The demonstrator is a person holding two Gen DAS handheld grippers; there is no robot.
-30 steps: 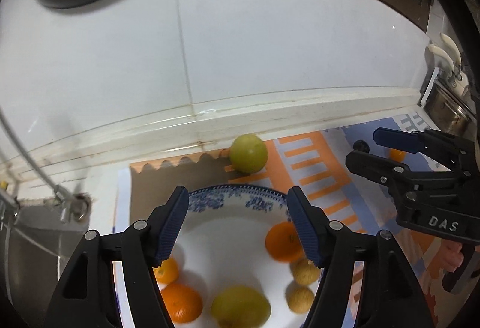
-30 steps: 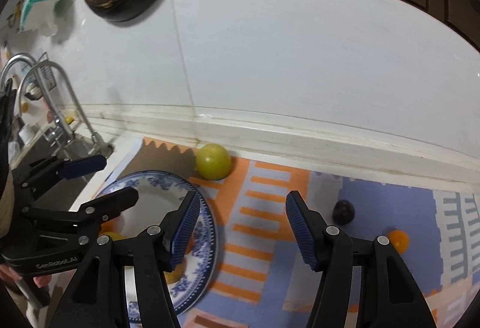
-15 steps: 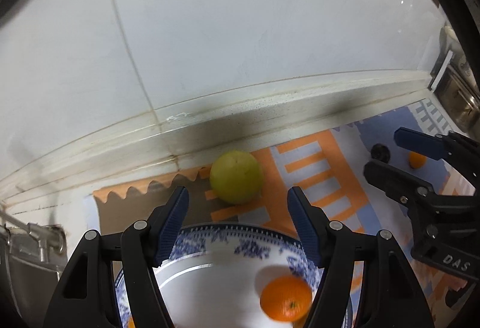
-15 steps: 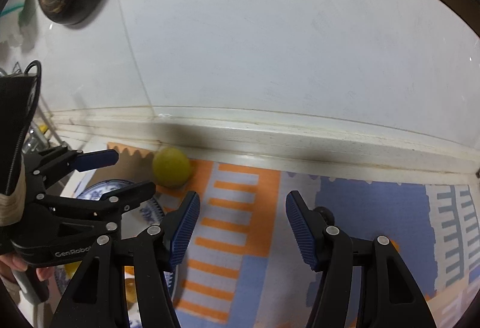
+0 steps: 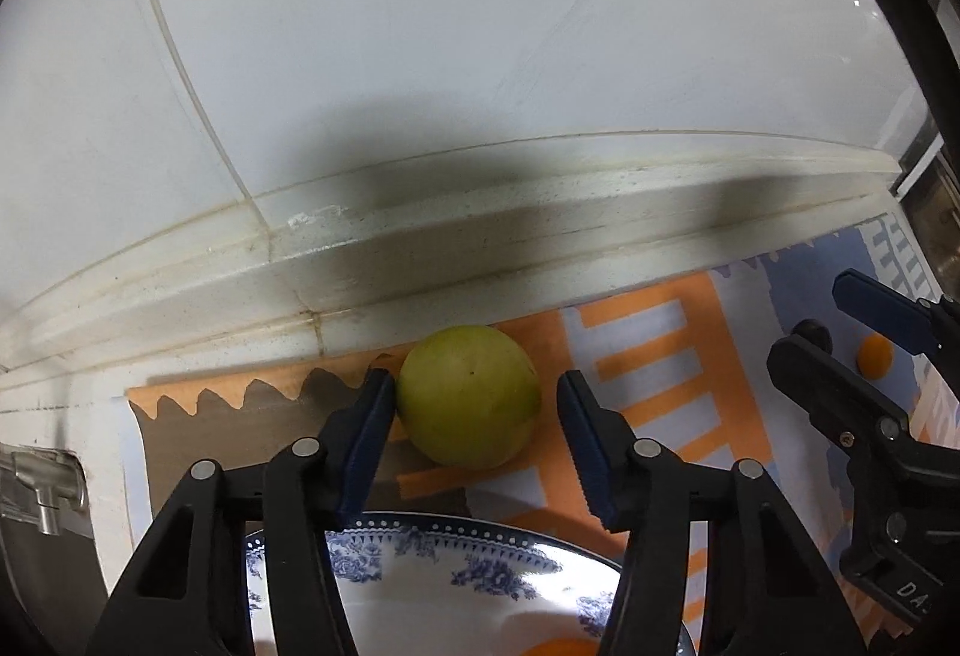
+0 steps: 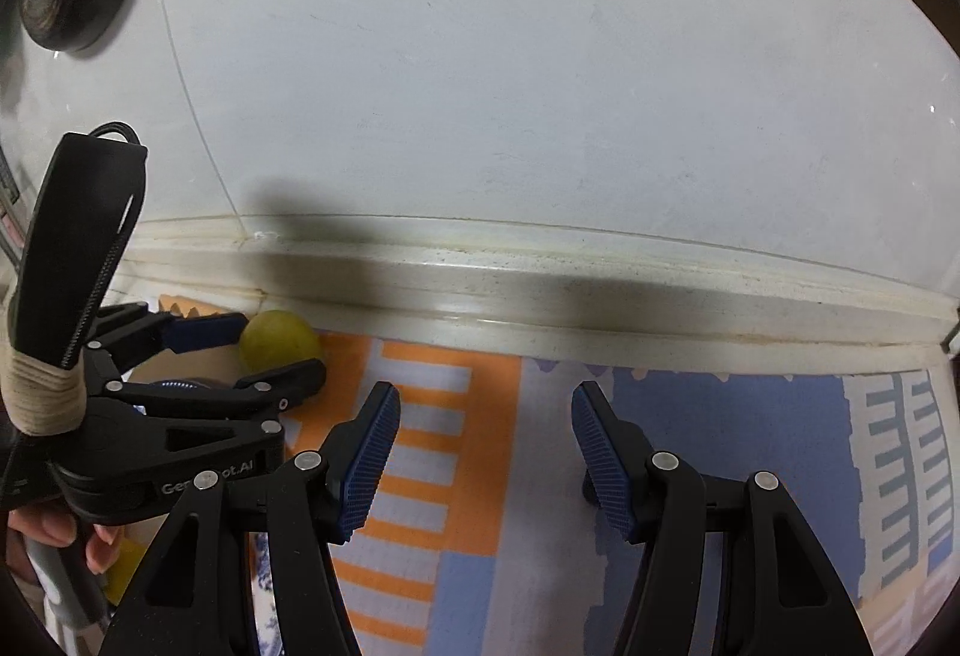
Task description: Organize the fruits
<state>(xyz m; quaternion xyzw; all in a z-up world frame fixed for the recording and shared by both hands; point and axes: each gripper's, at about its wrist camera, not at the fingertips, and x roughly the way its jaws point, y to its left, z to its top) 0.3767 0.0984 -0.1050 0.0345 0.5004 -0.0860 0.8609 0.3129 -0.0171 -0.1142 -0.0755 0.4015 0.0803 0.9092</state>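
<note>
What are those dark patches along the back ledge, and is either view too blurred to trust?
Left wrist view: the patches are shadows across the ledge; the green fruit between the open left gripper is sharp, and the plate shows glare. Right wrist view: the same shadows; edges bend from fisheye, and the right gripper is sharp.

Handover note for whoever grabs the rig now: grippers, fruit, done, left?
Left gripper: open, jaws either side of the green fruit on the mat by the wall; not closed on it.
Right gripper: open, empty, over the mat.
Plate: just below the left gripper, an orange visible at its edge.
Loose on the mat, far right: a small orange and a dark fruit.
Left: close on the green fruit, move it to the plate, then probably the two loose ones.
</note>
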